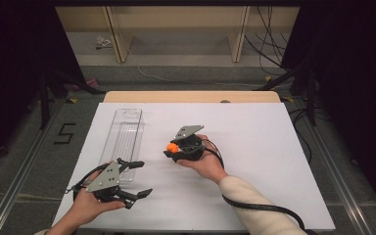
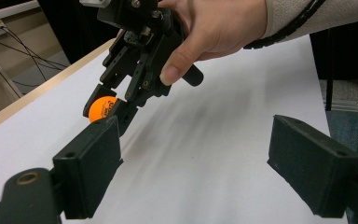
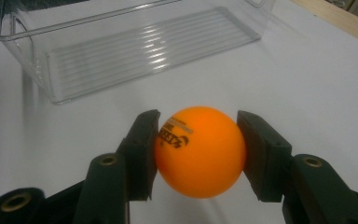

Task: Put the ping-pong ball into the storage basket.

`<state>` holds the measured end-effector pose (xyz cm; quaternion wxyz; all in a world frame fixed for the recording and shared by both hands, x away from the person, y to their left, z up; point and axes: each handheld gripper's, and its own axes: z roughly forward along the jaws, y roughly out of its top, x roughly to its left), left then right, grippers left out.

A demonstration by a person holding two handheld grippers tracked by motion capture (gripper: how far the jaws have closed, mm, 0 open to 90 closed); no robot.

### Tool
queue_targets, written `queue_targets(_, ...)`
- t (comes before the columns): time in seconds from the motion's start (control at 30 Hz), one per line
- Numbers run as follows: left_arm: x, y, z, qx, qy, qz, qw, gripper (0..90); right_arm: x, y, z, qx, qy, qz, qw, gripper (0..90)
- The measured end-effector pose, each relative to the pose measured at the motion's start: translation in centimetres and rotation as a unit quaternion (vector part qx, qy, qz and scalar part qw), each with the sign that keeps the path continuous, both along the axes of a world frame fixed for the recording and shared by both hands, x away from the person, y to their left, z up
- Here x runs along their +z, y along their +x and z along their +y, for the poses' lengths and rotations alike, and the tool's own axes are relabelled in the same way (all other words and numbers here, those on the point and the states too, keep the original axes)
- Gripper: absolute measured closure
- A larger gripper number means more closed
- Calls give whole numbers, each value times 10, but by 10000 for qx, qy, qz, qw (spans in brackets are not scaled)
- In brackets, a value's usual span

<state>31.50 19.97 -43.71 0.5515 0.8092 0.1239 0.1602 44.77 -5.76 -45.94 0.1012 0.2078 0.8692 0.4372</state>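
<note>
While the left gripper rests low at the table's near left with its jaws wide apart and nothing between them, the clear bin lies just beyond it, long, narrow and ribbed along its floor, glossy hard plastic with rounded rims. To its right, near the middle of the white table, the right gripper is clamped on the orange ball, a smooth, matte, printed sphere pinched at its widest by two flat black pads.

The step in hand looks like carrying the ball over to the bin. To do it well, I would keep the squeeze steady, since a light round shell can squirt out from flat pads. Lift just enough to clear the near rim, travel left, and lower well inside before letting go, because the ball will bounce and roll on hard ribs. The idle gripper could steady the bin's end.
</note>
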Motion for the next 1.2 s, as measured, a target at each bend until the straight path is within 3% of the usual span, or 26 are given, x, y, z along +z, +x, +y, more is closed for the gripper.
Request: queue_targets(1.2, 0, 0, 0, -10, 6, 2, 10000, 166, 12, 4, 8, 24, 60, -82, 9999, 514)
